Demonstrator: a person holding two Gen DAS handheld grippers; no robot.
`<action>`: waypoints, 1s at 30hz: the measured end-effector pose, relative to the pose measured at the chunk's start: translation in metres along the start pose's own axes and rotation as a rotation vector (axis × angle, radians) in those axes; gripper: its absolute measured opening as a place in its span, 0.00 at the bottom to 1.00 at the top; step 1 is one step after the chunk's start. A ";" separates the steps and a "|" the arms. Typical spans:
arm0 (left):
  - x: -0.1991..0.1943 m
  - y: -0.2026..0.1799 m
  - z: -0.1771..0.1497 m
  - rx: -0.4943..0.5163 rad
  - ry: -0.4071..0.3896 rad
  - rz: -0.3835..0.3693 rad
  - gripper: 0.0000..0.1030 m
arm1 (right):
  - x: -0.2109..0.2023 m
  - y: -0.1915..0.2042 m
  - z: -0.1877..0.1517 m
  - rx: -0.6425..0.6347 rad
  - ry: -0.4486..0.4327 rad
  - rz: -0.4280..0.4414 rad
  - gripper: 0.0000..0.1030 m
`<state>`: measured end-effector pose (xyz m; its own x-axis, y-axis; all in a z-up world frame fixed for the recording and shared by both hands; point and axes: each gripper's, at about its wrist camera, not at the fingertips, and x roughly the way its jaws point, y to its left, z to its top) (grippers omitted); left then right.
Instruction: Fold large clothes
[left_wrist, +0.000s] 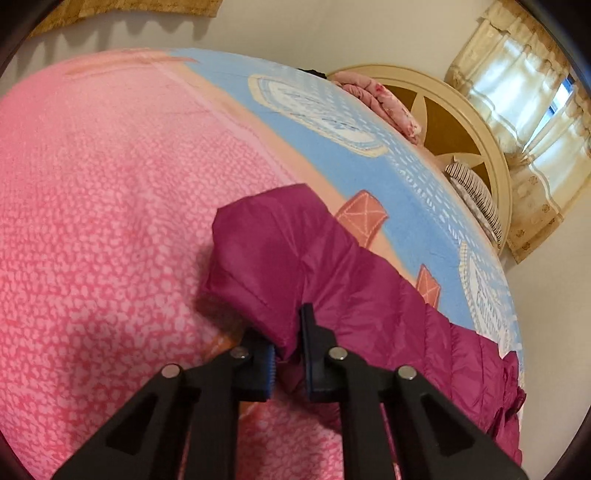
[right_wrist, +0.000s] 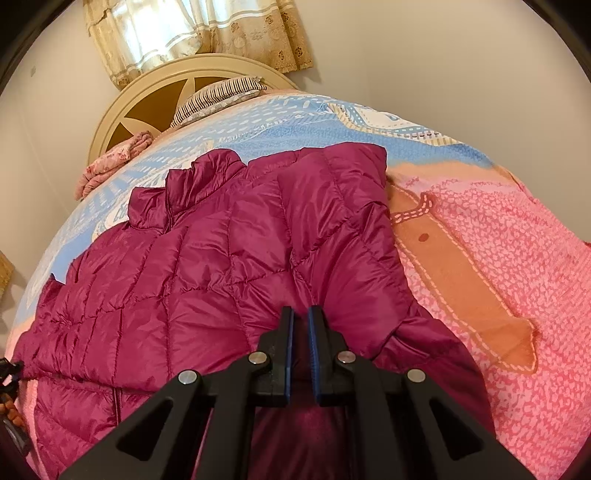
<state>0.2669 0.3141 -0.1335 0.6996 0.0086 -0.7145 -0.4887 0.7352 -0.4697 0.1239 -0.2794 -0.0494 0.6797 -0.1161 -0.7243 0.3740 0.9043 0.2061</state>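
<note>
Left tongs (left_wrist: 287, 345) pinch jacket (right_wrist: 221, 251) sleeve; right tongs (right_wrist: 300, 328) hover nearly closed, empty.

jacket (right_wrist: 229, 258) hem cut off by lower edge, blanket (left_wrist: 92, 221) print lettering — unreadable, left fingertip (left_wrist: 258, 341) behind cloth

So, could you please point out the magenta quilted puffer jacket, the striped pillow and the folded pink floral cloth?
Magenta quilted puffer jacket (right_wrist: 192, 266): right wrist view, front panel.
Striped pillow (right_wrist: 218, 96): right wrist view, top face.
Folded pink floral cloth (right_wrist: 110, 162): right wrist view, upper fold.
</note>
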 end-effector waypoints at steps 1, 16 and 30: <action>-0.004 -0.005 0.002 0.016 -0.011 0.007 0.09 | 0.000 -0.001 0.000 0.007 -0.001 0.007 0.07; -0.147 -0.275 -0.100 0.711 -0.238 -0.464 0.09 | -0.001 -0.007 -0.001 0.036 -0.007 0.042 0.08; -0.103 -0.328 -0.284 1.048 0.071 -0.529 0.15 | -0.001 -0.019 -0.002 0.101 -0.012 0.111 0.08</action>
<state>0.2074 -0.1207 -0.0532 0.6402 -0.4780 -0.6014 0.5443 0.8347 -0.0840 0.1152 -0.2957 -0.0540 0.7280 -0.0232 -0.6852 0.3571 0.8660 0.3500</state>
